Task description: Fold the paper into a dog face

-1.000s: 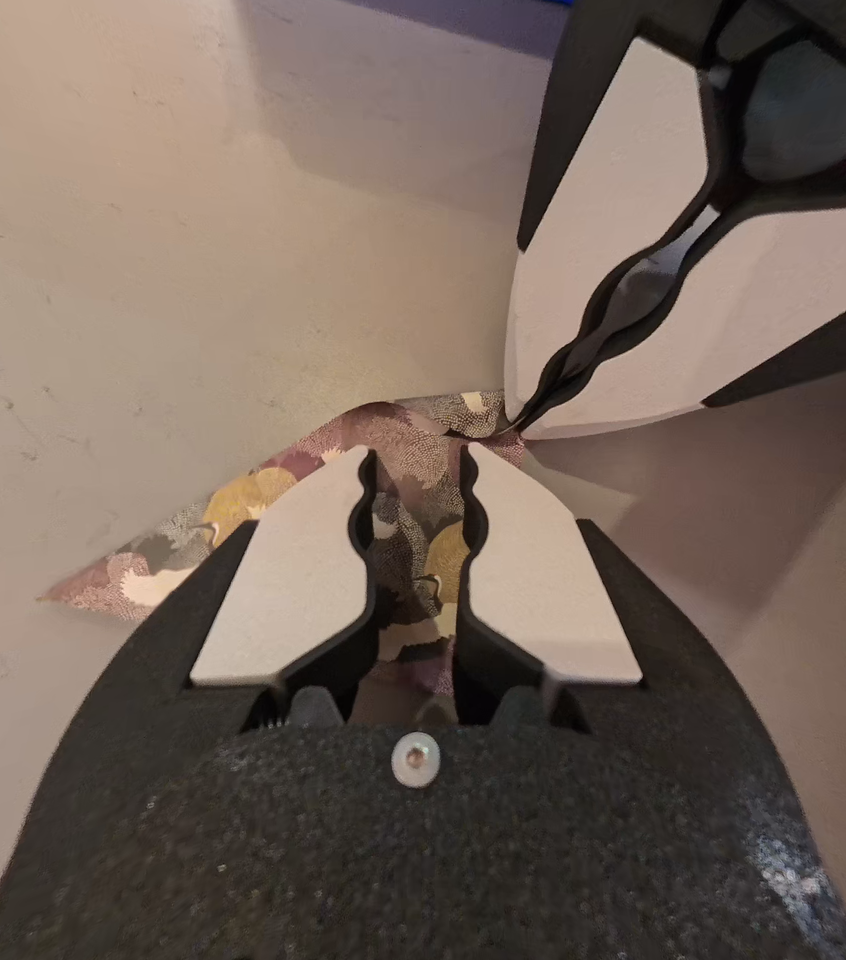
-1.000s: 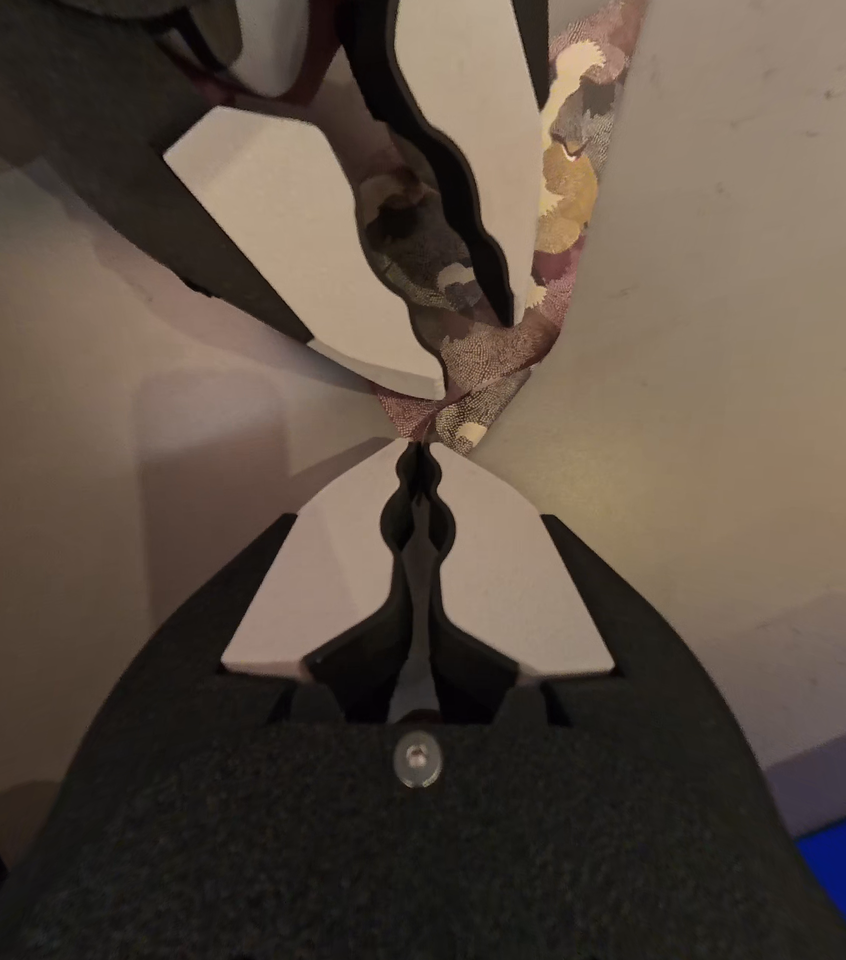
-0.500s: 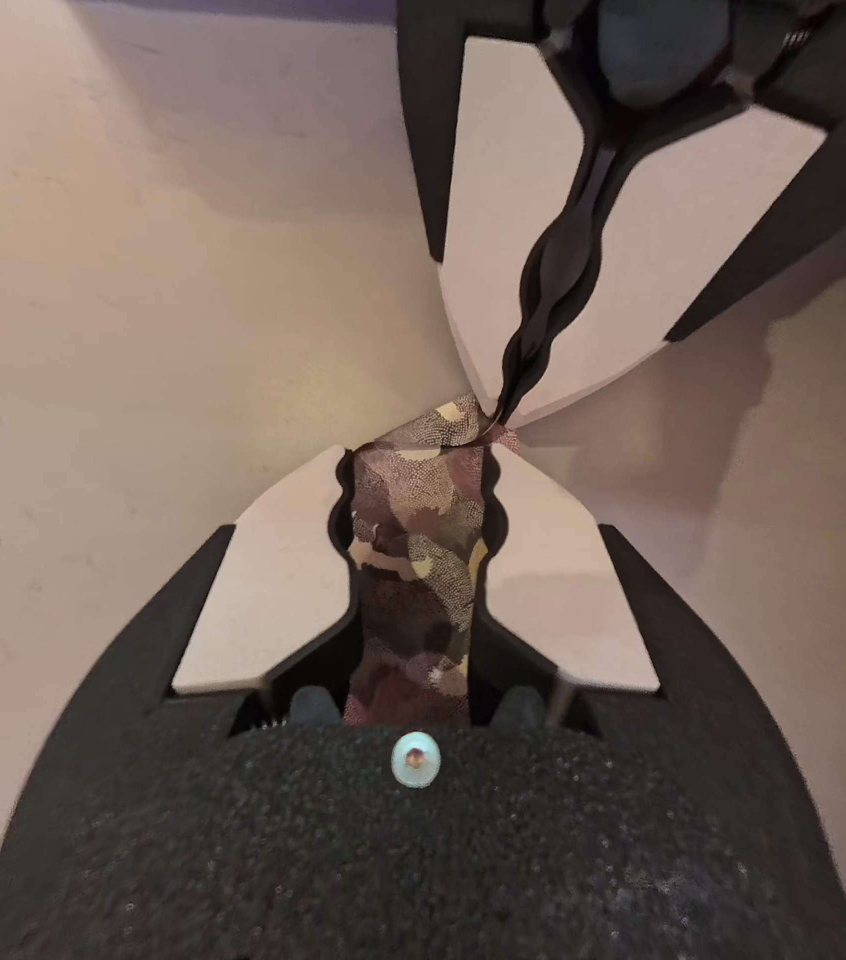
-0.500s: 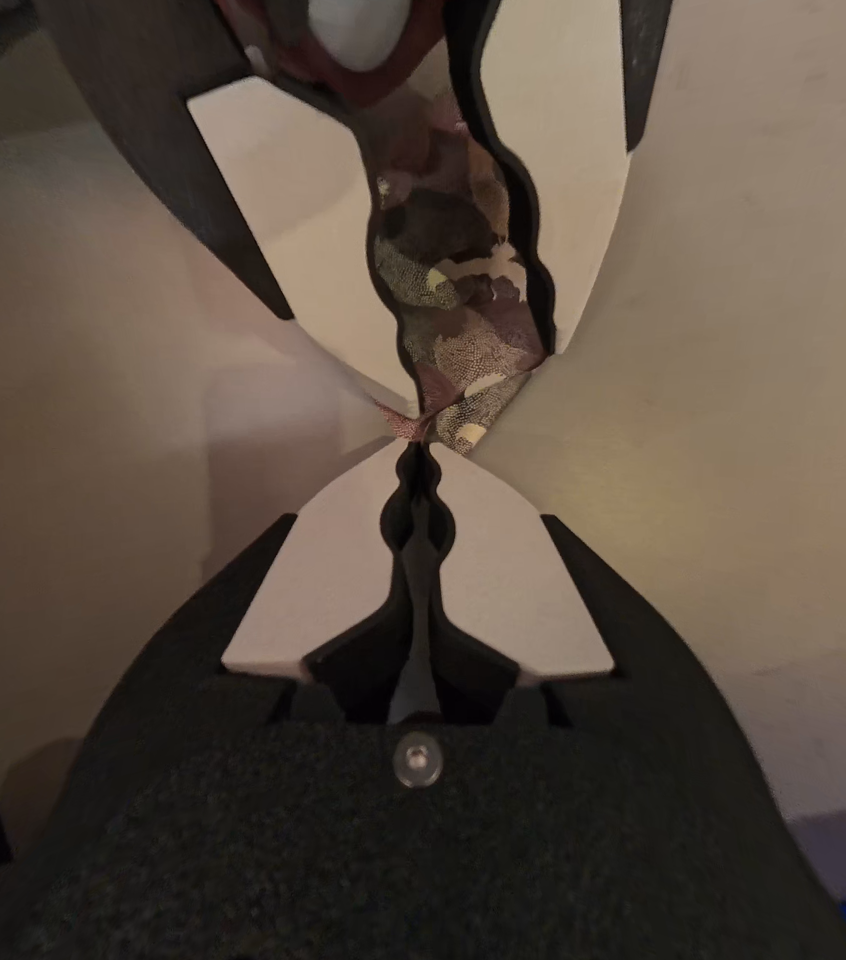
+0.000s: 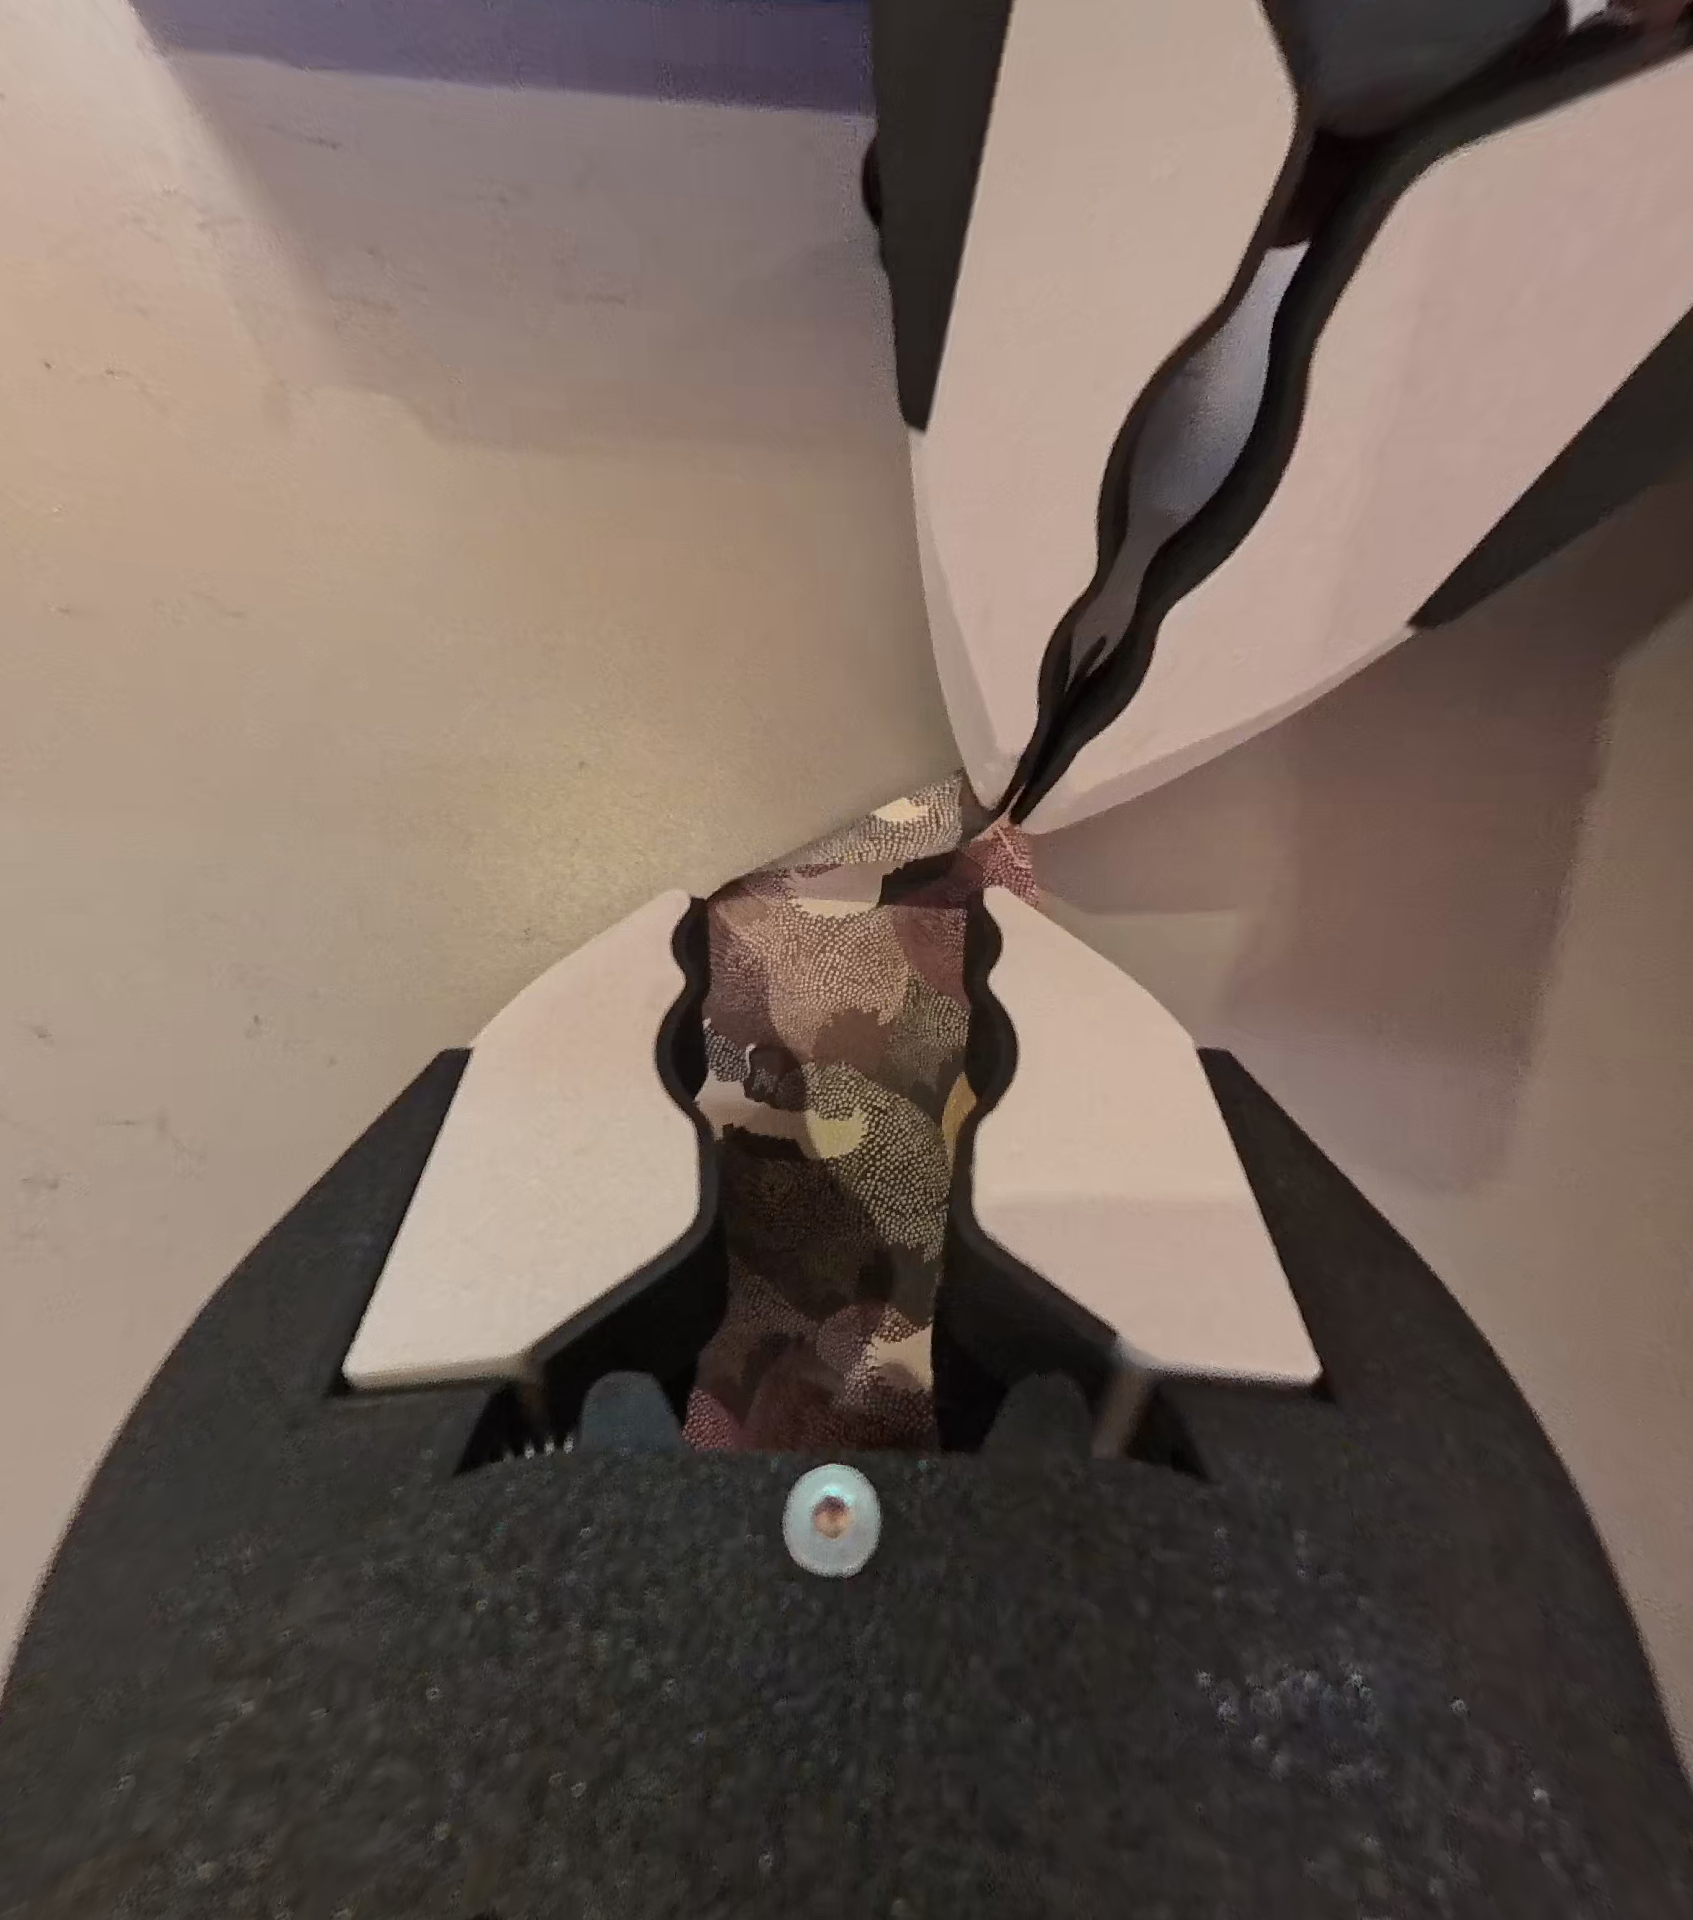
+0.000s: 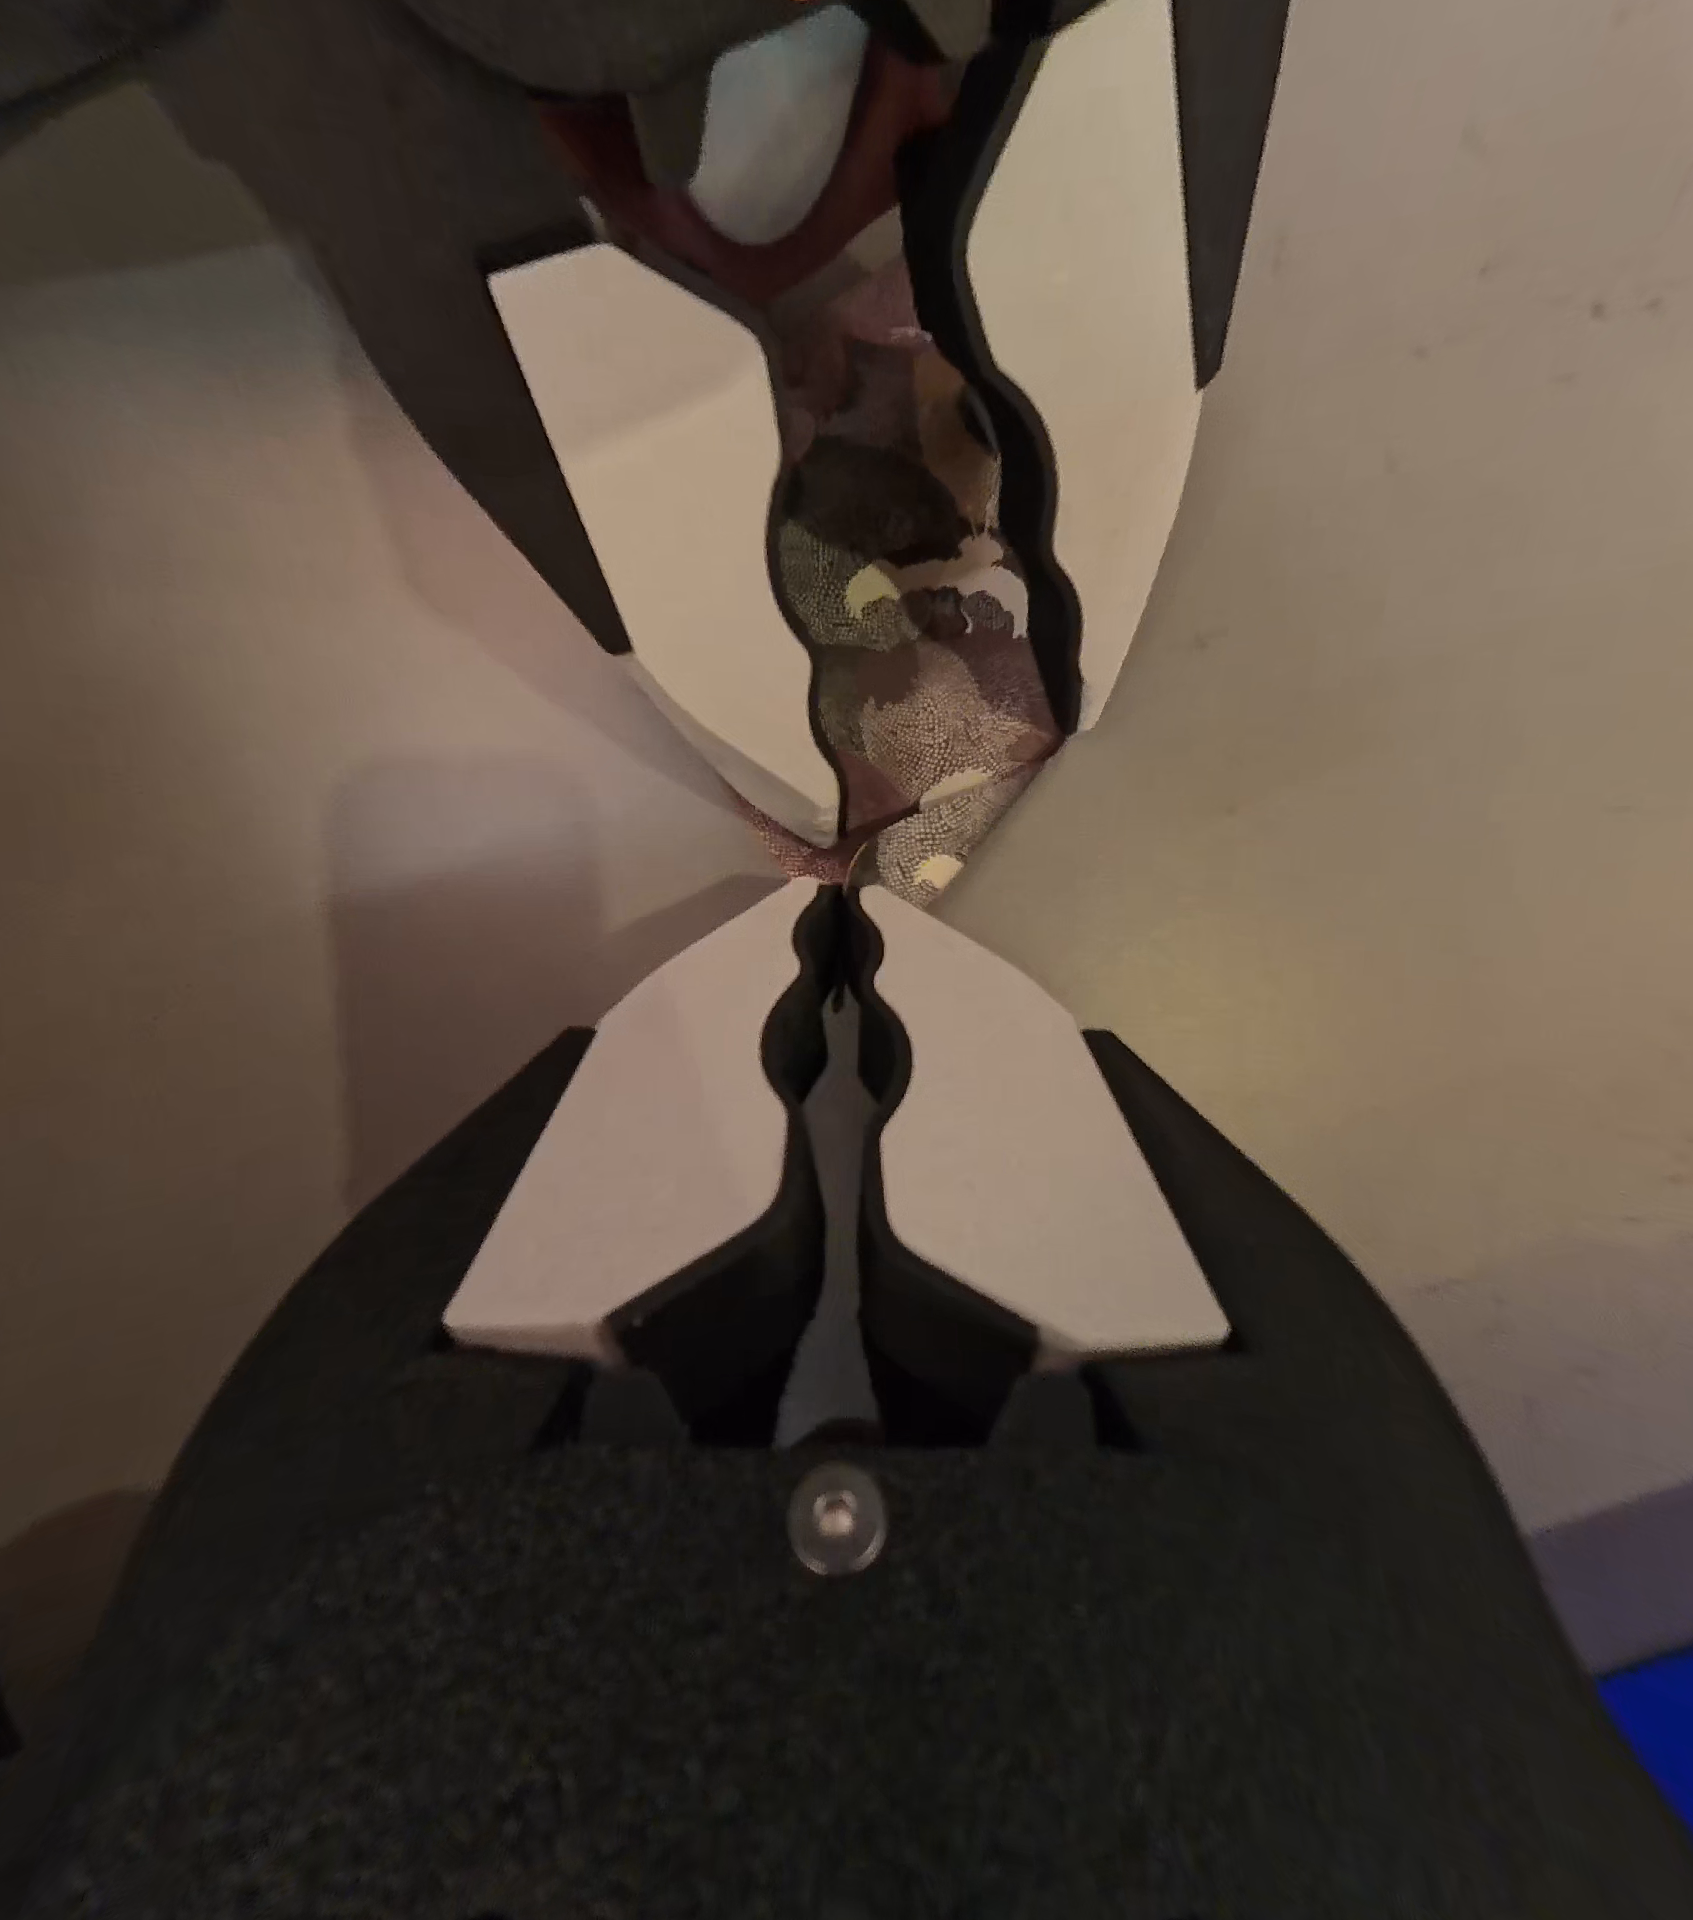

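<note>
A bare beige table (image 5: 302,727) carried patterned paper (image 5: 837,1091); the left gripper (image 5: 831,935) straddled it, fingers apart, while the right gripper (image 6: 837,894) pinched its corner.

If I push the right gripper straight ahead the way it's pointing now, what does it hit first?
Most likely the left gripper: its open fingertips sit just beyond the right gripper, which is shut on a corner of the patterned paper. The paper would crumple between them; depth is unclear.

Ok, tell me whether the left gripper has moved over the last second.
Yes. The left gripper has slid left over the paper, hiding the corner earlier visible on the table.
</note>
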Motion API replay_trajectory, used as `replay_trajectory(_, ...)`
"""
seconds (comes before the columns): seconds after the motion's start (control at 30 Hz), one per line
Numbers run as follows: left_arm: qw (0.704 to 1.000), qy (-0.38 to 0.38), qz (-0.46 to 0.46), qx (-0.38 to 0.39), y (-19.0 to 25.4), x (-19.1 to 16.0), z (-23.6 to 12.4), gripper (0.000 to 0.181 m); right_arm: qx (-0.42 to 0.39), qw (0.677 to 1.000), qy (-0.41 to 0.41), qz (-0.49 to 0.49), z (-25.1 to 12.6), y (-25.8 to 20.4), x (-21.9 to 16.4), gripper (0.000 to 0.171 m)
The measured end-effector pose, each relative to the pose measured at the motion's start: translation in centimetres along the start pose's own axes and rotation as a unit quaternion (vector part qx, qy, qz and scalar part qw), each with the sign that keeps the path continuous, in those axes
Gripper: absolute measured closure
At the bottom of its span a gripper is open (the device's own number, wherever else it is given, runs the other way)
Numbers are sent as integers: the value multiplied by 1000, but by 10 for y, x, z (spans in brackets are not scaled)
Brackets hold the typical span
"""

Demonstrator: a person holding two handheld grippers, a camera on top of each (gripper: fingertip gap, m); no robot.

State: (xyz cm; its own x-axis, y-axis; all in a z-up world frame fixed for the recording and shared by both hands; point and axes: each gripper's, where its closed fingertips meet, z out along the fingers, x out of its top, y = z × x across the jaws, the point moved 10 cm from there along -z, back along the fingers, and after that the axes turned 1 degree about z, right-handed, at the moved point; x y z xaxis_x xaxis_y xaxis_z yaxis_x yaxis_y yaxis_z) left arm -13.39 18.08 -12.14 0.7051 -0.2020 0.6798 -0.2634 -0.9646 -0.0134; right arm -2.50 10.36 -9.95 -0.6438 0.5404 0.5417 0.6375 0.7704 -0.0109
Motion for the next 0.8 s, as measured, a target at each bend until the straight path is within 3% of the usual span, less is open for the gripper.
replay_trajectory(0.8, 1000, 5, -5, 7, 0, -2, -1, 143, -11, 1000, -17, -23, 5, -4, -1, 171)
